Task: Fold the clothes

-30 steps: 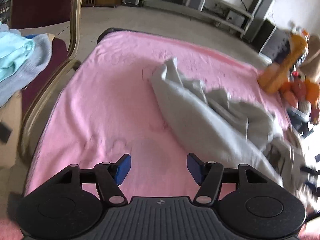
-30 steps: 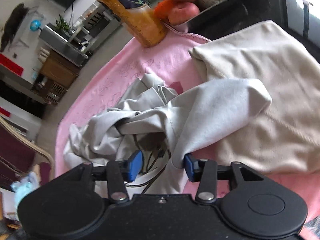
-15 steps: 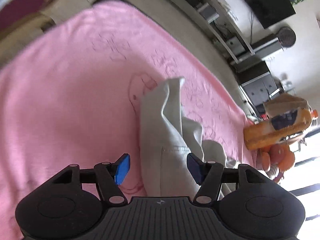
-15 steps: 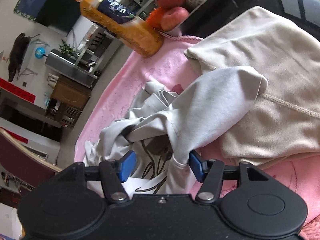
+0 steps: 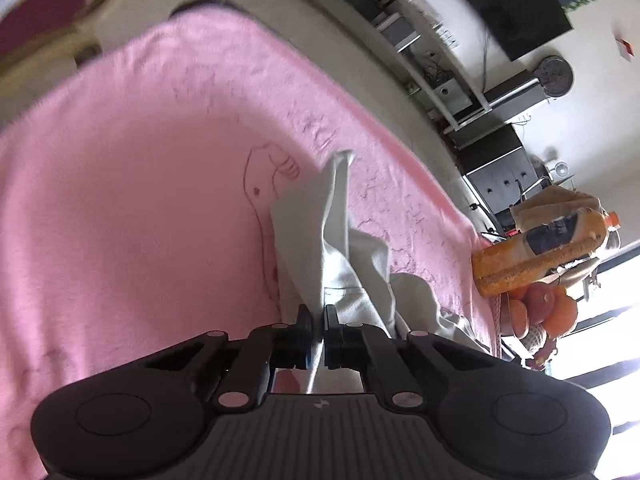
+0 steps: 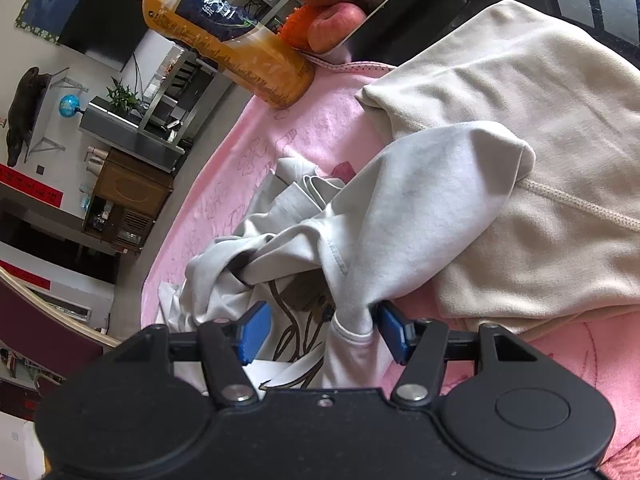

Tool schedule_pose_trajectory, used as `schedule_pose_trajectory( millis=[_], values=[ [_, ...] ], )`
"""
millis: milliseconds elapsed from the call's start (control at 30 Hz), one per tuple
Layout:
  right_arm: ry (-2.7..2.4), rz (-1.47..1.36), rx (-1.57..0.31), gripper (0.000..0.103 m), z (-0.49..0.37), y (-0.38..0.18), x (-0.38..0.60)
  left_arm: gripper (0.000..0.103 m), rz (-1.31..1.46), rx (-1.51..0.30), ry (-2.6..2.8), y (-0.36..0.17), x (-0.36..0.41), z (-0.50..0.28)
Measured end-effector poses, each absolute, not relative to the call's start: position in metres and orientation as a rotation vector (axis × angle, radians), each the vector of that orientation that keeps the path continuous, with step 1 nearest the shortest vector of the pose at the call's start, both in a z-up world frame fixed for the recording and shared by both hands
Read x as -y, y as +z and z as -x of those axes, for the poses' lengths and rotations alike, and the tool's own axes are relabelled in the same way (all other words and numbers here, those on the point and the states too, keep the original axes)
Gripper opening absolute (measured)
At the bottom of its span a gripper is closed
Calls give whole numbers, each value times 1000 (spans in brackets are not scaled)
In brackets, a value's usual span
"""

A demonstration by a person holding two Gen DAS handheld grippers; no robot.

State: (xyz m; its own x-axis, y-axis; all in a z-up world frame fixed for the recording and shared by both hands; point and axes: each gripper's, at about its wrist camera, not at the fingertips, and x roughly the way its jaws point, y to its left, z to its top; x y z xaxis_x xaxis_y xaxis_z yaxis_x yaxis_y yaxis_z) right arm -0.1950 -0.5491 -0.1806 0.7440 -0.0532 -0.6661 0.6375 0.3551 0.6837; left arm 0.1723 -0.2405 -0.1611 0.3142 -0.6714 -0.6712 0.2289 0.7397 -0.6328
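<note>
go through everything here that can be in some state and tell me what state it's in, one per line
Left gripper: shut on the grey garment.
Right gripper: open, fingers either side of a fold.
Grey garment: crumpled, unfolded, partly lying on the beige garment.
Beige garment: folded, flat on the pink blanket.
Pink blanket: spread flat.
Juice bottle: capped, nearly full.

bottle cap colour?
Orange, on the juice bottle; clearest in the right wrist view.
</note>
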Motion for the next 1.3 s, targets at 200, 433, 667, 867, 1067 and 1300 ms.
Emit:
schedule_pose_trajectory(
  millis=[200, 433, 667, 867, 1067, 1300],
  values=[
    [-444, -1126, -577, 66, 211, -177, 543, 0, 420, -1035, -593, -134, 211, -146],
    [-418, -1197, -590, 71, 236, -195, 516, 0, 368, -1002, -541, -122, 179, -120],
    [-465, -1181, -615, 71, 223, -204, 515, 12, 320, -1032, -560, -151, 185, -124],
    [-508, -1137, -622, 70, 210, -203, 519, 41, 361, -1080, -563, -172, 185, -134],
    [-499, -1133, -626, 70, 205, -204, 518, 58, 422, -1107, -583, -184, 185, -140],
    [-493, -1131, -627, 70, 205, -204, 516, 34, 446, -1125, -592, -186, 189, -134]
  ],
)
